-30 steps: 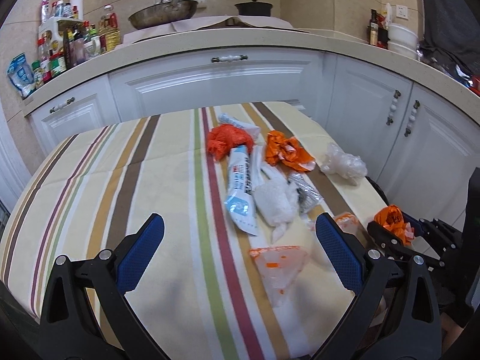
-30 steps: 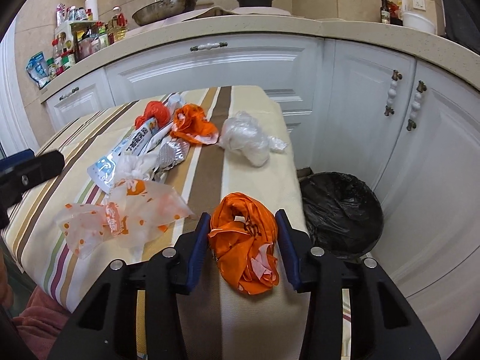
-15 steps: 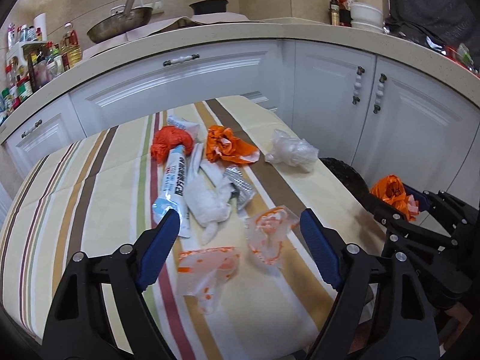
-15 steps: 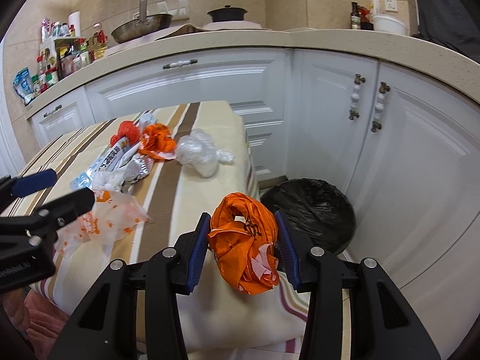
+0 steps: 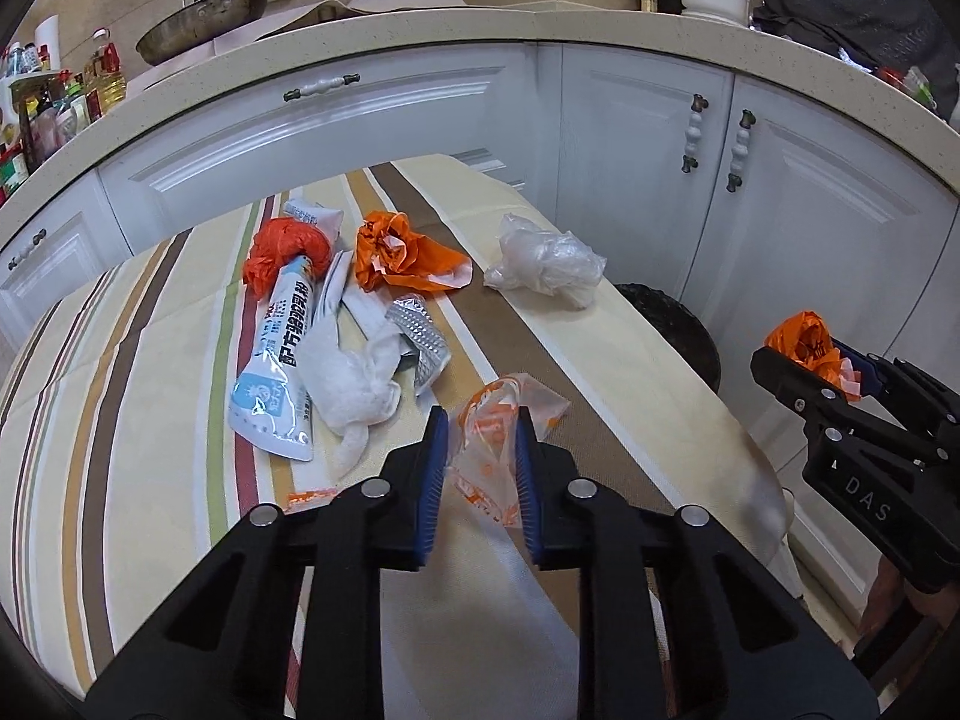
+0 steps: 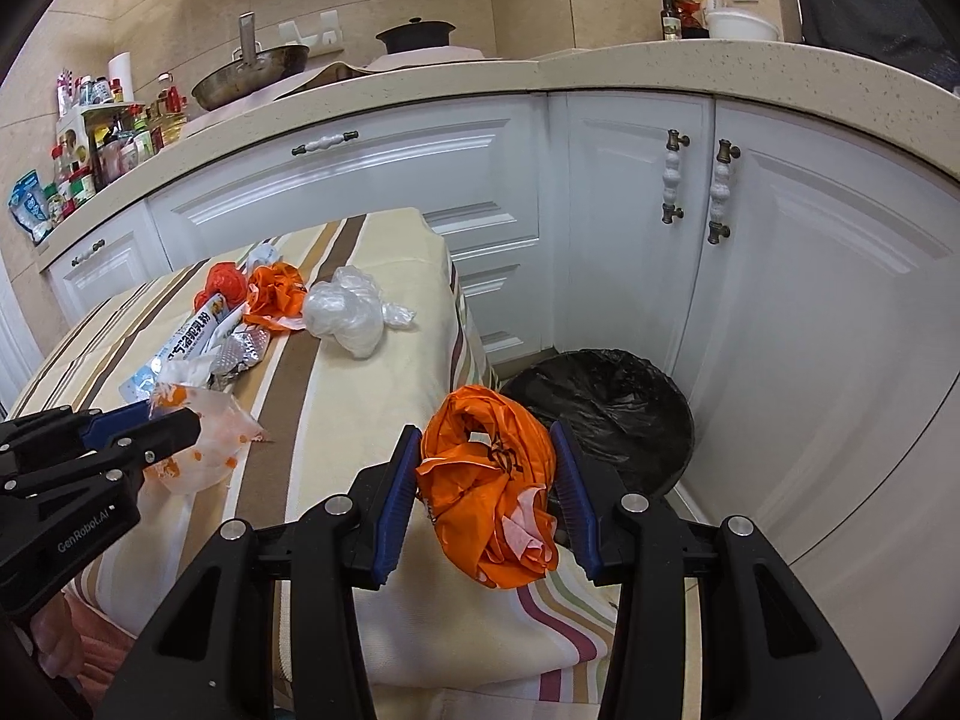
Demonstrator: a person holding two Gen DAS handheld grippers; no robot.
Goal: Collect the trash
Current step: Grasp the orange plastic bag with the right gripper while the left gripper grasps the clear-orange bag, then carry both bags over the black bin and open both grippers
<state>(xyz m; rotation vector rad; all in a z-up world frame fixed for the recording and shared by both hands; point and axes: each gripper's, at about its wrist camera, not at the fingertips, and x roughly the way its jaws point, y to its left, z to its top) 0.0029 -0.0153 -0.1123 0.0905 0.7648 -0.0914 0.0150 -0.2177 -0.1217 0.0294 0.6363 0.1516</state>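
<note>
My left gripper [image 5: 477, 456] is shut on a clear plastic bag with orange dots [image 5: 501, 420] at the near right of the striped table [image 5: 150, 360]; it also shows in the right wrist view [image 6: 198, 444]. My right gripper [image 6: 489, 468] is shut on a crumpled orange plastic bag [image 6: 489, 468] and holds it past the table's right edge, near the black-lined trash bin [image 6: 606, 408] on the floor. It also shows in the left wrist view [image 5: 807, 348].
On the table lie a red bag [image 5: 285, 252], another orange bag [image 5: 399, 252], a clear crumpled bag [image 5: 546, 258], a blue-white tube wrapper [image 5: 279, 360], a white tissue [image 5: 354, 384] and foil [image 5: 420, 342]. White cabinets [image 6: 660, 210] stand behind.
My left gripper moved right and closed on the dotted plastic bag. My right gripper carried the orange bag further right, off the table's edge toward the bin.
</note>
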